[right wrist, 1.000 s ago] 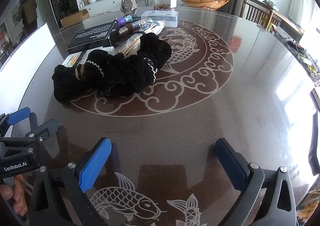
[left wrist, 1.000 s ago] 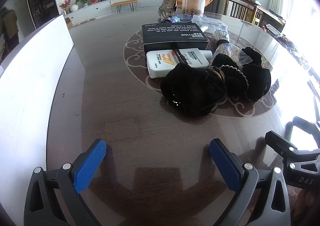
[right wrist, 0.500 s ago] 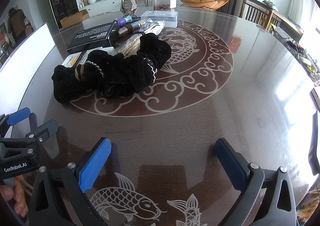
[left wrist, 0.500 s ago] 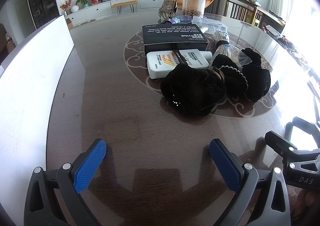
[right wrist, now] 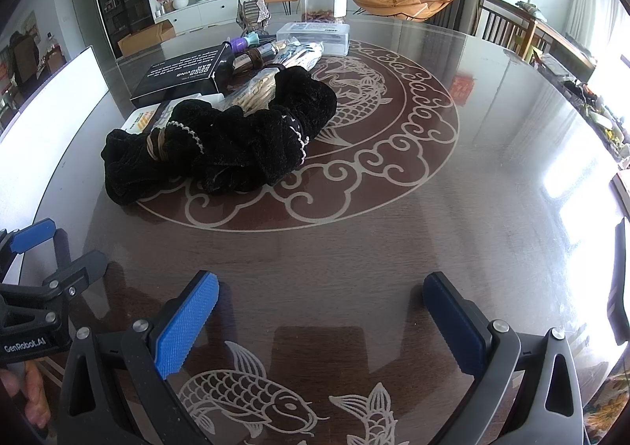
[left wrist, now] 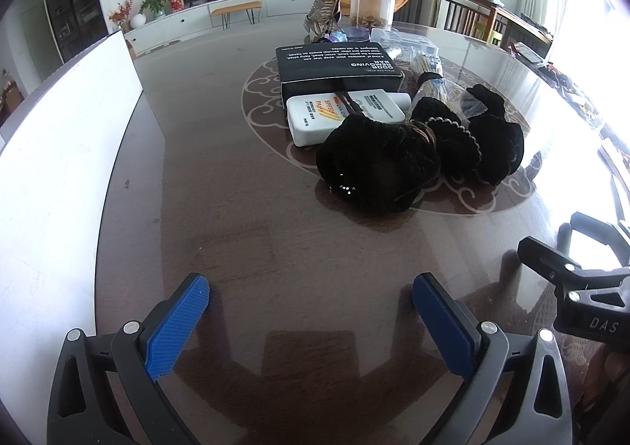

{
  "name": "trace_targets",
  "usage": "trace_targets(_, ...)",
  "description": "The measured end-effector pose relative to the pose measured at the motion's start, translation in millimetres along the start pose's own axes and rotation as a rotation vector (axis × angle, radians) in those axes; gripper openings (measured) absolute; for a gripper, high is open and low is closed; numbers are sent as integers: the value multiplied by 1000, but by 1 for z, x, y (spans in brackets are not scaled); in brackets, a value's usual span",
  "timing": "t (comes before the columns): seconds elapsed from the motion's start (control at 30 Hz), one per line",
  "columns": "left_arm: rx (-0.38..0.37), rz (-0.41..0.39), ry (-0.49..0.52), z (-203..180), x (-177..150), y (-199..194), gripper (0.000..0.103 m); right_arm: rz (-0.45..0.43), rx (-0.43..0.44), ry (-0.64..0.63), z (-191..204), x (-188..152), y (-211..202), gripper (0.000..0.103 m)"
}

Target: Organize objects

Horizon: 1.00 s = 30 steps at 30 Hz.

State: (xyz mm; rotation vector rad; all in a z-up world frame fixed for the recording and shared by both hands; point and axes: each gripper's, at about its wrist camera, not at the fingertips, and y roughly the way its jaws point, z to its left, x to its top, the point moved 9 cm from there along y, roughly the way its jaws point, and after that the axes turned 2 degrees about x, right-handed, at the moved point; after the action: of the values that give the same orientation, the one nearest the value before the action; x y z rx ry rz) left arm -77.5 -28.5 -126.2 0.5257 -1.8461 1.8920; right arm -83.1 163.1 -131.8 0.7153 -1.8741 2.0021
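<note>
Black scrunchies [left wrist: 417,157] lie in a heap right of centre in the left view, touching a white tube [left wrist: 315,116] and a black box [left wrist: 338,63] behind them. I judge them light, soft and squashy, not slippery; I would pinch the nearest plush fold, clear of the beaded trim. My left gripper [left wrist: 311,311] and right gripper [right wrist: 321,311] both stand wide apart, empty, at lower frame.

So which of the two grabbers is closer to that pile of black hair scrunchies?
Left, slightly. The left gripper faces the black scrunchies ahead and rightward; the right gripper sits farther back, scrunchies ahead-left.
</note>
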Motion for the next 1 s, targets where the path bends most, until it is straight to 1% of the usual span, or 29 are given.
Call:
trace_targets(0.4,-10,-8,12,-1,-2,-2,103,0,3,5,-1,1,1,103)
trace_targets(0.5,-5,-11,4,-1,-1,-2,103,-25,86,46,1,6,-6,103)
trace_targets(0.53,-2,-11,1,-1,-1,-2,103,-54,121,73,0,13,-11,103)
trace_targets(0.6,3,-11,-5,-1,-1,-2,103,-88,154,99,-1,26,-14,103)
trace_targets(0.7,4,-11,-7,0,-1,-2,103,-96,154,99,4,56,-7,103)
trace_targets(0.8,4,-11,-8,0,-1,-2,103,-118,170,93,15,92,3,103)
trace_targets(0.87,5,-11,-8,0,-1,-2,103,-100,161,62,23,103,17,103)
trace_targets(0.9,5,-11,-8,0,-1,-2,103,-86,159,44,26,106,25,100)
trace_targets(0.93,5,-11,-8,0,-1,-2,103,-73,156,28,28,108,35,87)
trace_targets(0.97,5,-11,-8,0,-1,-2,103,-64,154,22,27,107,40,77)
trace_targets(1.0,5,-11,-8,0,-1,-2,103,-54,156,21,26,106,44,58)
